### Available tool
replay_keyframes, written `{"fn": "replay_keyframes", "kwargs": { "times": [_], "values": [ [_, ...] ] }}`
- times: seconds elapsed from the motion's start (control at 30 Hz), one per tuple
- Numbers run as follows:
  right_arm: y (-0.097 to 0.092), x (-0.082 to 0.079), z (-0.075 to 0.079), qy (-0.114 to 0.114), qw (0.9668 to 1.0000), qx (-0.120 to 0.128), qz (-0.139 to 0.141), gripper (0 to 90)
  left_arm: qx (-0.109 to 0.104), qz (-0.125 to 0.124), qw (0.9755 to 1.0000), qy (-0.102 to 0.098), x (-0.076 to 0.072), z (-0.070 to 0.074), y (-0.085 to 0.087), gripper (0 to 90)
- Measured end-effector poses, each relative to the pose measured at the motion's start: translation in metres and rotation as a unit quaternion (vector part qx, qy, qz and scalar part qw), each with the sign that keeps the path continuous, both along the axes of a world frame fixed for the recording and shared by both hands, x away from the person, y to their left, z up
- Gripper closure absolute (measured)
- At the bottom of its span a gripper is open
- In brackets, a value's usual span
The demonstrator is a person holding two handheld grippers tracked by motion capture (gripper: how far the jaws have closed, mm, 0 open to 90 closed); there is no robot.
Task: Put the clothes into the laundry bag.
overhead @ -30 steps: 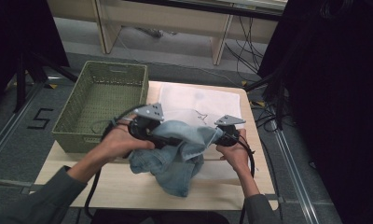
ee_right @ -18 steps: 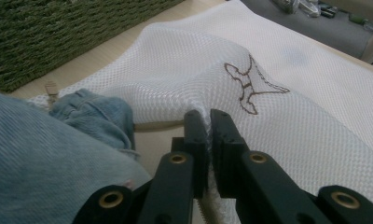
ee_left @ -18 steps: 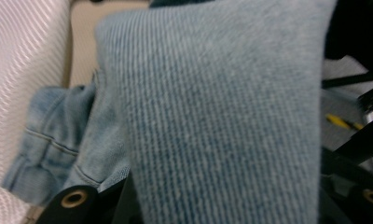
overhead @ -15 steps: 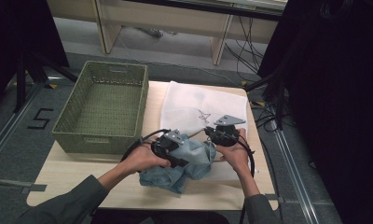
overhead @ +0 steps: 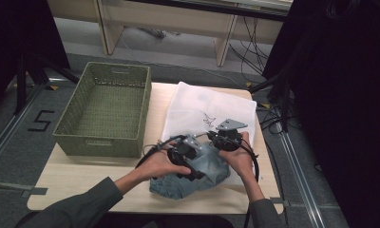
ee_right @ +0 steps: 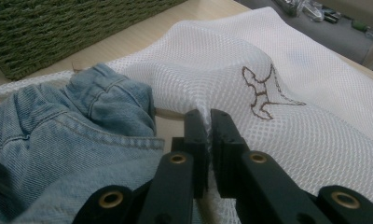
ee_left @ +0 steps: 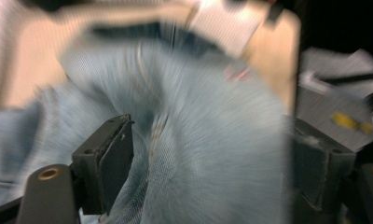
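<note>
A crumpled light-blue denim garment (overhead: 197, 176) (ee_right: 72, 140) lies at the table's front edge, partly on a white mesh bag (overhead: 202, 104) (ee_right: 292, 93) with a brown printed figure. My left gripper (overhead: 190, 164) (ee_left: 208, 172) rests low over the denim (ee_left: 198, 116). Its jaws have just been opening and now stand wide, with the cloth lying between them and neither pad pressing it. My right gripper (overhead: 215, 142) (ee_right: 208, 121) is shut on a pinched fold at the mesh bag's near edge, right beside the denim.
A green woven basket (overhead: 102, 145) (ee_right: 58, 32) stands with nothing in it at the table's left. Bare wooden tabletop (overhead: 98, 175) shows in front of it. Beyond the table are desk legs and cables on the floor, and dark curtains on the right.
The left gripper came down toward the table with the denim and opened its jaws, letting the cloth go. The denim now lies flatter. The right gripper kept its grip and place.
</note>
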State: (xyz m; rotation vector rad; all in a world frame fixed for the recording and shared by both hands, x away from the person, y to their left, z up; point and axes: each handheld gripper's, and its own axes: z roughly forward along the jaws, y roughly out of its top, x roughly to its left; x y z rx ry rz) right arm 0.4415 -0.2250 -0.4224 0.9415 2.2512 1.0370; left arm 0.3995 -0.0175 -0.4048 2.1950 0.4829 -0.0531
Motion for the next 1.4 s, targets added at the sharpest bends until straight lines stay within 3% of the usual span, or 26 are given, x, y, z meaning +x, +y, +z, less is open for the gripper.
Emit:
{"fn": "replay_keyframes", "kwargs": {
  "times": [0.03,0.1,0.2,0.27,0.33,0.43,0.5,0.57,0.6,0.63,0.67,0.7,0.73,0.77,0.8,0.87,0.97,1.0,1.03,1.1,1.13,1.17,1.3,1.37,1.4],
  "values": [
    [0.000,0.000,0.000,0.001,1.0000,0.000,0.000,86.7,-0.017,0.005,0.9998,0.002,0.002,0.008,0.008,17.1],
    [0.000,0.000,0.001,0.003,1.0000,-0.006,0.003,86.7,-0.026,0.022,0.9993,-0.014,0.011,0.021,0.024,18.6],
    [0.002,-0.001,0.002,0.004,1.0000,0.001,-0.002,86.6,0.000,0.078,0.9966,-0.028,0.033,0.022,0.043,25.3],
    [0.002,-0.002,0.002,0.011,0.9999,-0.001,-0.003,86.6,0.024,0.114,0.9929,-0.022,0.050,0.011,0.051,29.6],
    [0.003,0.000,0.001,0.009,1.0000,0.002,0.000,86.6,0.052,0.117,0.9918,-0.007,0.064,-0.005,0.054,33.0],
    [0.003,-0.001,0.002,0.014,0.9999,0.003,-0.004,86.6,0.094,0.120,0.9883,0.007,0.080,-0.030,0.050,30.9],
    [0.002,0.000,0.002,0.006,1.0000,-0.001,-0.004,86.6,0.092,0.134,0.9866,0.008,0.088,-0.045,0.047,27.2],
    [0.003,0.000,0.002,0.001,1.0000,-0.001,-0.002,86.6,0.102,0.127,0.9867,0.008,0.095,-0.054,0.048,28.9],
    [0.003,0.000,0.002,0.001,1.0000,-0.002,-0.001,86.7,0.084,0.131,0.9875,0.023,0.096,-0.058,0.046,30.3],
    [0.003,0.000,0.002,0.000,1.0000,-0.003,0.000,86.6,0.079,0.124,0.9890,0.017,0.094,-0.057,0.044,36.6],
    [0.003,0.000,0.002,0.001,1.0000,-0.004,0.000,86.6,0.096,0.101,0.9902,-0.005,0.092,-0.054,0.044,39.5],
    [0.003,0.001,0.003,-0.002,1.0000,-0.005,0.004,86.6,0.095,0.104,0.9901,-0.002,0.088,-0.052,0.043,58.1],
    [0.003,0.001,0.003,-0.002,1.0000,-0.005,0.004,86.6,0.100,0.103,0.9896,-0.011,0.085,-0.049,0.043,58.1],
    [0.002,0.001,0.003,-0.004,1.0000,-0.005,0.003,86.6,0.102,0.100,0.9895,-0.021,0.082,-0.046,0.044,67.9],
    [0.003,-0.001,0.004,0.002,1.0000,0.003,-0.006,86.7,0.097,0.105,0.9895,-0.022,0.078,-0.045,0.042,71.7],
    [0.002,0.000,0.005,-0.004,1.0000,-0.002,0.001,86.7,0.105,0.097,0.9887,-0.047,0.069,-0.041,0.036,76.3],
    [0.006,-0.002,0.006,-0.002,1.0000,0.001,0.002,86.8,0.102,0.089,0.9891,-0.058,0.059,-0.040,0.023,77.0],
    [0.007,-0.002,0.006,-0.003,1.0000,-0.003,0.009,86.9,0.110,0.087,0.9879,-0.067,0.057,-0.042,0.018,77.1],
    [0.010,-0.002,0.006,-0.006,1.0000,0.001,0.006,86.9,0.101,0.097,0.9877,-0.071,0.055,-0.047,0.011,77.0],
    [0.015,-0.004,0.006,-0.007,0.9999,-0.004,0.014,86.9,0.121,0.089,0.9839,-0.097,0.058,-0.054,0.008,76.0],
    [0.016,-0.004,0.008,-0.007,0.9996,-0.009,0.026,86.9,0.109,0.105,0.9841,-0.092,0.059,-0.057,0.008,74.6],
    [0.018,-0.006,0.008,-0.007,0.9998,-0.004,0.018,86.9,0.100,0.116,0.9843,-0.087,0.059,-0.055,0.011,71.7],
    [0.018,-0.008,0.012,-0.014,0.9996,0.002,0.023,86.9,0.066,0.132,0.9843,-0.097,0.054,-0.029,0.028,51.6],
    [0.018,-0.008,0.013,-0.013,0.9995,0.000,0.029,87.0,0.065,0.139,0.9806,-0.122,0.053,-0.015,0.036,44.1],
    [0.018,-0.009,0.013,-0.011,0.9996,0.004,0.026,87.1,0.058,0.149,0.9792,-0.125,0.055,-0.011,0.039,41.4]
  ]
}}
